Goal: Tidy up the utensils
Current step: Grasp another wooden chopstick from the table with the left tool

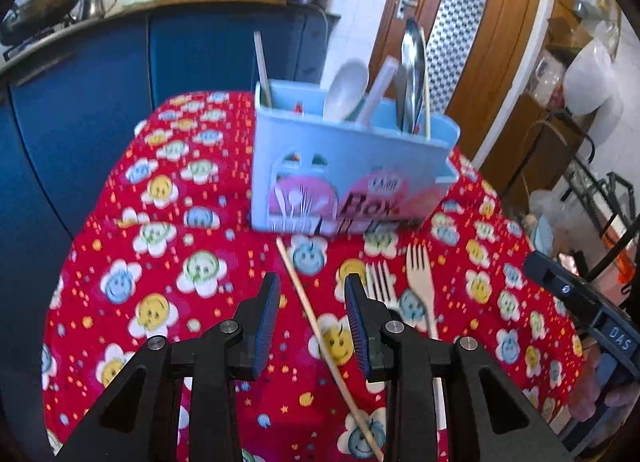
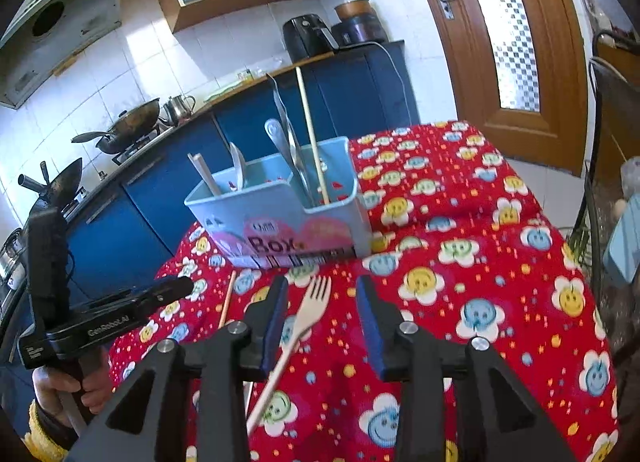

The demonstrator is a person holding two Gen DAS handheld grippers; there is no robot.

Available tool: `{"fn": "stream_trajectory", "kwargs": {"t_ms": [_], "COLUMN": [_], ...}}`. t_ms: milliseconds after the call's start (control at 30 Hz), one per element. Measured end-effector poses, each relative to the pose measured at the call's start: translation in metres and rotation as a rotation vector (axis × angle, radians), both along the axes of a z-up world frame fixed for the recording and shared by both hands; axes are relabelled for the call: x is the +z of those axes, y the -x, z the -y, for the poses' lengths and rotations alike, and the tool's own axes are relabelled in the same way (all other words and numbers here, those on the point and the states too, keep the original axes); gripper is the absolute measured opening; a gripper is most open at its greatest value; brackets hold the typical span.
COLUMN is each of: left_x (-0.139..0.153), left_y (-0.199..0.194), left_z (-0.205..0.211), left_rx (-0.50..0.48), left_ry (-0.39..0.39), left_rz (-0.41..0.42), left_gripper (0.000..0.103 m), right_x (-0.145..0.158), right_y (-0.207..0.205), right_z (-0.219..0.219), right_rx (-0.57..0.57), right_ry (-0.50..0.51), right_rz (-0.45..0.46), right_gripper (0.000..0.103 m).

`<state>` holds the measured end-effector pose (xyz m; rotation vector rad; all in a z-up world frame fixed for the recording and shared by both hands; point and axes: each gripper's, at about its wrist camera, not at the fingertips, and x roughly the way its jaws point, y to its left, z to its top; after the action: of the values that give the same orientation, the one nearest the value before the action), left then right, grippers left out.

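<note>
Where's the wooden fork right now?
Wooden fork lies on the tablecloth before the blue box, between the right hand-held gripper's open jaws.

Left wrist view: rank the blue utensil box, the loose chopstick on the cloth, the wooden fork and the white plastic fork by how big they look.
1. Blue utensil box, clearly largest.
2. Loose chopstick, longest but thin, and nearest the camera.
3. Wooden fork.
4. White plastic fork, though the left gripper hides its handle, so this last place is unsure.

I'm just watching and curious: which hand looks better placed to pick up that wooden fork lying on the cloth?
Probably the right. The wooden fork lies between the open right gripper. The left gripper straddles the loose chopstick instead.
</note>
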<state>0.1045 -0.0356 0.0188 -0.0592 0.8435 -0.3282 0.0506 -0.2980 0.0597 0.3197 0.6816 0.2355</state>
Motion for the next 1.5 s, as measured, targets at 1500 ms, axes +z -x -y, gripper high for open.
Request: {"fn": "stream_trajectory", "kwargs": {"t_ms": [1500], "left_x": [-0.018], "left_y": [0.002], "left_z": [-0.033], "left_rx": [0.061], "left_ry": [0.156], "left_rz": [-0.084], "left_gripper": [0.004], "right_x": [-0.023], "right_y": [-0.002], "right_z": [-0.009], "right_rx": [0.043], "right_ry": [0.035], "right_rz": [-0.12], "right_gripper": [0.046]}}
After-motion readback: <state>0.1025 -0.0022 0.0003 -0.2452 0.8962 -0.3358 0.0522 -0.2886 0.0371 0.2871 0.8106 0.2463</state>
